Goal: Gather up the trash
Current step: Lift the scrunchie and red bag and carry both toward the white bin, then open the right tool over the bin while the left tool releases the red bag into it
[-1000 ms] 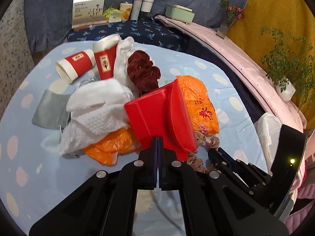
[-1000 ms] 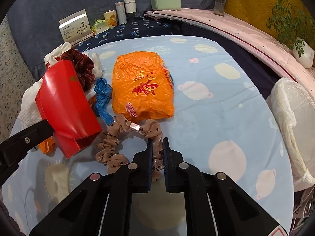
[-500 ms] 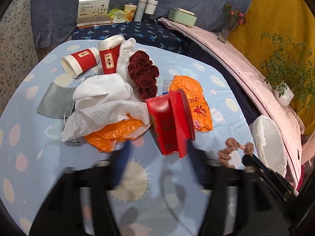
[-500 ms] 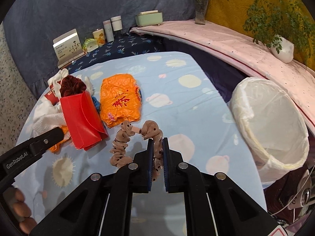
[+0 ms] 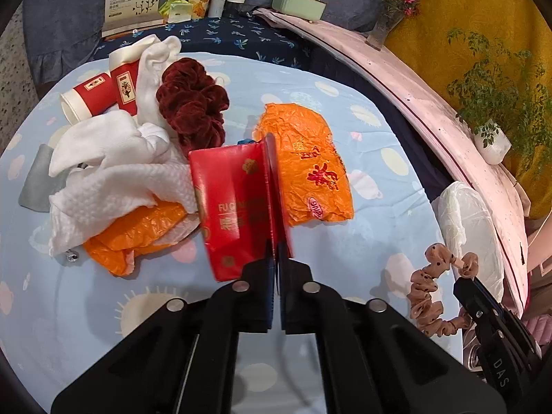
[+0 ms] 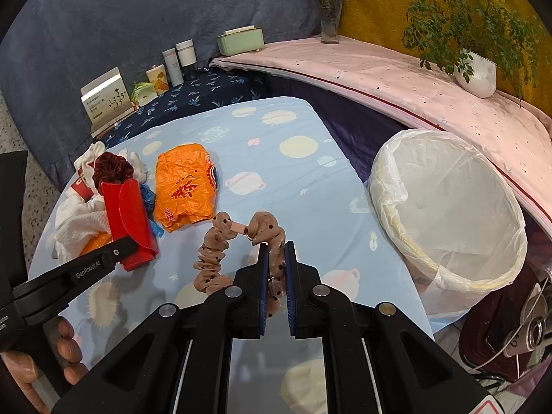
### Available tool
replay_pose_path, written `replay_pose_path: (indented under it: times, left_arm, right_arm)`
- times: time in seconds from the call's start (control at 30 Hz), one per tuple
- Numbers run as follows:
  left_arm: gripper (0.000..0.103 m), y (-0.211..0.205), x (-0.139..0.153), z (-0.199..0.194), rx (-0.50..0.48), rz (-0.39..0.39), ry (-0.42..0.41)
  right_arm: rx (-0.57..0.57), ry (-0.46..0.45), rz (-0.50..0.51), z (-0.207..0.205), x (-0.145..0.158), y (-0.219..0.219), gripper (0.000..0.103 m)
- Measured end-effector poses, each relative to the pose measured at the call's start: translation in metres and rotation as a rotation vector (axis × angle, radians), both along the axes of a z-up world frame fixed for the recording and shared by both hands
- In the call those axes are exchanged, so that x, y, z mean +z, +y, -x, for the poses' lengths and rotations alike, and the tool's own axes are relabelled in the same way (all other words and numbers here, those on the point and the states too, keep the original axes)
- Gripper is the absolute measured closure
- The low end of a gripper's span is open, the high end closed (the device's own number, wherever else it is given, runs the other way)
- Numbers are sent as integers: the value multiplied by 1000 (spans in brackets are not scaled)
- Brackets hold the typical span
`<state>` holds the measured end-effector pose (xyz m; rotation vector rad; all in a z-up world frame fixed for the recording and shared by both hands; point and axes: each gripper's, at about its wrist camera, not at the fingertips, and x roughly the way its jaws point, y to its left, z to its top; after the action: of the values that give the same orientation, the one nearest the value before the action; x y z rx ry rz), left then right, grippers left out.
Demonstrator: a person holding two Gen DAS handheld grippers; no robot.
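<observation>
Blue cloth w/ pale planets and suns covers the table, a dark blue backdrop behind it and a pink-draped ledge curving along the right. Off the table's right edge stands the bin, lined w/ a white bag, mouth wide open.

Trash heap sits on the table's left side: crumpled white paper towels on top of an orange plastic bag, a second, flatter orange bag to the right, a dark red scrunchie behind, two red-and-white paper cups lying at the far left.

Left gripper has just been snapping closed; its tips now press together on the near edge of the red envelope, which stands on edge btwn the towels and the flat orange bag.

Right gripper is closed tight on a tan dotted scrunchie, pinching one side; the rest of the loop droops to the left of the tips, over the cloth btwn the heap and the bin. Fingers of the hand holding the left gripper show at lower left.
</observation>
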<state>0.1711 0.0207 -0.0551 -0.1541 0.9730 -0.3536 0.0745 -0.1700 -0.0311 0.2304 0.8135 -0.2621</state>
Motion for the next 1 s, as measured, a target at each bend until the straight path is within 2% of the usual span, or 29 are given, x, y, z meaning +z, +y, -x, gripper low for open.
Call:
replay_pose_path:
  times: [0.13,0.47,0.73,1.0]
  left_arm:
    - [103,-8,14,10,-20,0,-46]
    - [103,-44,47,34,-116,32,-98]
    - [103,-98,62,51,-238,49,-122]
    - [103,-165,64,63,-384,60,-125]
  right_arm:
    - [-6,-12,-11,5,3,-5,95]
    - [-52,-67,-13,28,22,-27,94]
    - [-148,-101,-13,54,32,-76,94]
    - [-272,-109,-16,79,28,-135,94]
